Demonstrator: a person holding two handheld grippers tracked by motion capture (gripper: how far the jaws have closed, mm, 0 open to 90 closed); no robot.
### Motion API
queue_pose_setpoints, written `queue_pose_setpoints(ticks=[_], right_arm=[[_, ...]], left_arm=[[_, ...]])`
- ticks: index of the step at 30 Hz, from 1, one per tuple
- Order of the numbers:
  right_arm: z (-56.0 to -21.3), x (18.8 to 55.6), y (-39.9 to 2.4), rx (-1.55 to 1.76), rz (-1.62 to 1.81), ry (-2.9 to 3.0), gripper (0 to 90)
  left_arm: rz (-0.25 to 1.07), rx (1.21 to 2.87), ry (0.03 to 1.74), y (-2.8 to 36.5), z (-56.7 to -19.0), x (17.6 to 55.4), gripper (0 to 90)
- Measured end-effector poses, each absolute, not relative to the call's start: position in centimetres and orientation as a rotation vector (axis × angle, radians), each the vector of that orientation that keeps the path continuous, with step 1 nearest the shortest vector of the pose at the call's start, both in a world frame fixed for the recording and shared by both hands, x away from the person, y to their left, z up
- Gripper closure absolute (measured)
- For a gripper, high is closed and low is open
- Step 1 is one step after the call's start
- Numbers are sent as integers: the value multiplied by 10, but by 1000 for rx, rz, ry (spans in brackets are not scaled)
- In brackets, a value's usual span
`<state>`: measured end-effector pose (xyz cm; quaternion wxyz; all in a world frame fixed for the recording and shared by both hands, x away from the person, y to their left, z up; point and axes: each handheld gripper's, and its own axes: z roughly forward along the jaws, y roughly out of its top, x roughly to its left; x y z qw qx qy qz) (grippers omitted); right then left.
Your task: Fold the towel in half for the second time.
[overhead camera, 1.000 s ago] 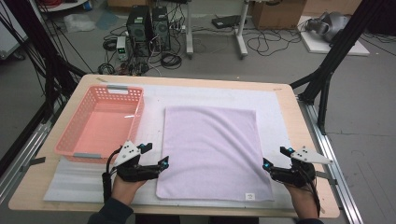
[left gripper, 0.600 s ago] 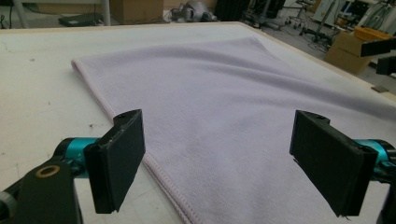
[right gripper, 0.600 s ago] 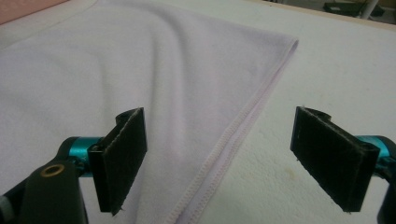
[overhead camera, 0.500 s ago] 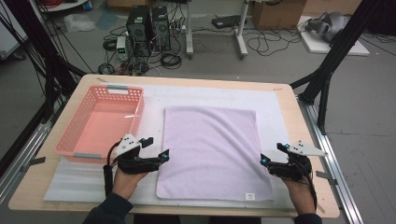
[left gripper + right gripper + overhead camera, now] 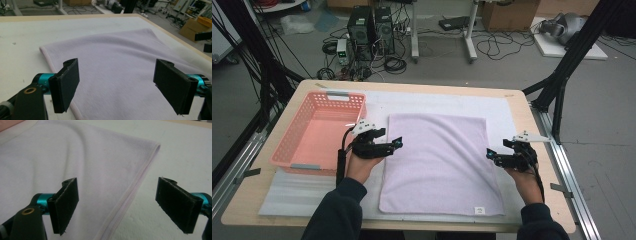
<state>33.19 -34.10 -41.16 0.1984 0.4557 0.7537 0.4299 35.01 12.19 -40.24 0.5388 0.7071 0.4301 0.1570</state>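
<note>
Basket (image 5: 317, 132) at bench (image 5: 277, 210) left, empty. Left claw (image 5: 398, 142) gapes wide over the towel's (image 5: 439, 162) left hem, gripping nothing; towel lies flat mid-bench, unfolded; right claw (image 5: 488, 153) likewise wide open astride the right hem. Grasping and folding seemingly remain.

The towel (image 5: 439, 162) lies flat in the middle of the bench (image 5: 532, 115), reaching toward its near edge. The basket (image 5: 319, 132) sits beside it, along the bench's left edge.
</note>
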Motion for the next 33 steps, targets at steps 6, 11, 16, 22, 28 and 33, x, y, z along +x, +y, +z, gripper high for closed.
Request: queue_pose_setpoints(ticks=[6, 11, 16, 22, 28, 33], right_arm=[[-411, 367, -336, 1304, 1173, 2181, 189], [-417, 391, -333, 1380, 1137, 2177, 196], [-428, 407, -324, 1398, 1042, 2128, 255], [-437, 420, -315, 1444, 1004, 2132, 307], [-441, 427, -318, 1489, 973, 2098, 383], [-444, 432, -314, 1475, 936, 2124, 560]], left_arm=[[391, 1714, 1117, 120, -410, 383, 234], [379, 1731, 1190, 120, -424, 403, 267], [451, 1733, 1296, 115, -436, 414, 293], [443, 1750, 1352, 112, -449, 425, 303], [429, 1741, 1353, 113, -453, 430, 405], [451, 1840, 1257, 103, -453, 428, 754]])
